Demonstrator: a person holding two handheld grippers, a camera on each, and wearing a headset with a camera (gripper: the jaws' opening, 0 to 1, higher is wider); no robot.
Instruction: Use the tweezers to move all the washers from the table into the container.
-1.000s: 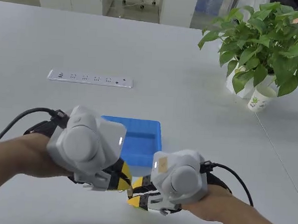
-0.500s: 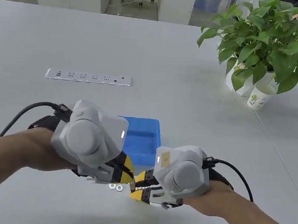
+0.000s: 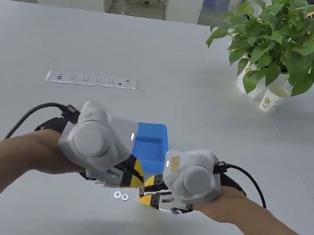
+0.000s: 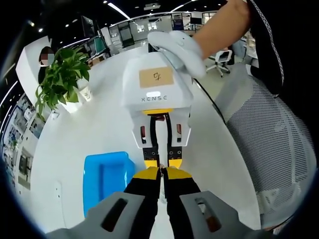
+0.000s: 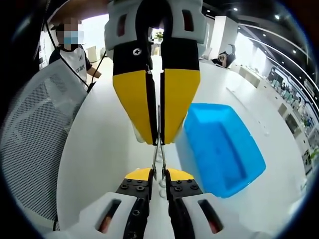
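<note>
Two small metal washers [image 3: 120, 196] lie on the white table [image 3: 200, 98], just in front of the gripper tips. A blue container [image 3: 151, 143] stands behind them, also in the left gripper view [image 4: 104, 177] and the right gripper view [image 5: 224, 144]. My left gripper [image 3: 138, 181] and right gripper [image 3: 149, 191] meet tip to tip above the table. Thin metal tweezers [image 5: 156, 149] run between the two pairs of yellow jaws, and both grippers look shut on them. In the left gripper view my own jaws [image 4: 160, 174] face the right gripper's white body [image 4: 157, 87].
A white power strip [image 3: 90, 81] lies at the far left of the table. A potted green plant [image 3: 279, 45] stands at the far right. A mesh office chair [image 5: 37, 124] and a person [image 5: 75, 55] are off the table's near side.
Both grippers have shifted slightly right while staying tip to tip. The left gripper no longer covers the two washers, which now show on the table.
</note>
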